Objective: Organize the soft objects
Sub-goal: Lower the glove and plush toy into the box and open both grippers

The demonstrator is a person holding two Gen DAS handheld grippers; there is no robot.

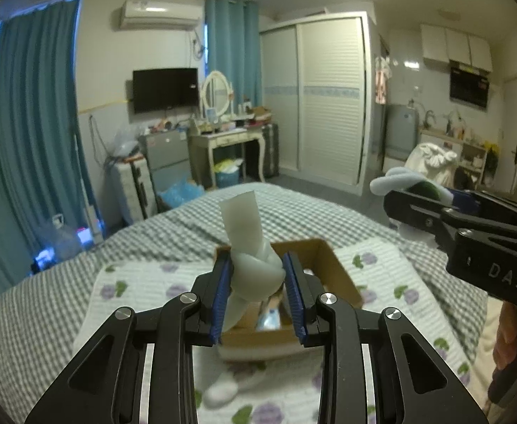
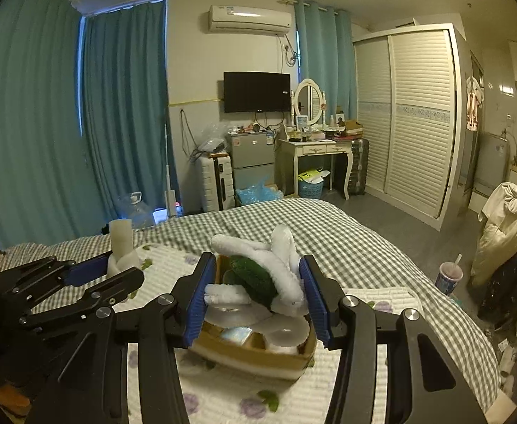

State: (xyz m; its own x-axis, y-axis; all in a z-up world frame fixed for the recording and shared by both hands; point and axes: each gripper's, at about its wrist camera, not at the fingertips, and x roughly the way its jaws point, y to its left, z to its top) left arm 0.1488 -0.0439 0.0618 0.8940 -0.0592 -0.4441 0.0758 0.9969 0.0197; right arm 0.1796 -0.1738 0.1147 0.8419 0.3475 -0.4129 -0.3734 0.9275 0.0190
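In the left wrist view, the left gripper (image 1: 257,275) is pinching a pale knotted soft cloth bundle (image 1: 254,272) between its blue ribbed pads, with one flat end of the cloth standing up above the knot. The bundle is held in the air above an open brown cardboard box (image 1: 332,265), which stands on a white quilted mat with purple flowers (image 1: 141,282) laid over a grey checked bed cover (image 1: 46,311). Some pale things already lie in the box, but they are blurred. In the right wrist view, the right gripper (image 2: 256,282) is closed around a white fluffy bundle wrapped about a dark green fuzzy piece (image 2: 258,275), also held above the same box, whose front wall is close below the fingers. Both bundles look light and very soft, so I think they will squash under pressure and may slip or unroll. The best hold seems to be at the thick middle, on the knot or the wrapped core, not at the loose ends. Lowering them into a free part of the box seems to be the step in hand.
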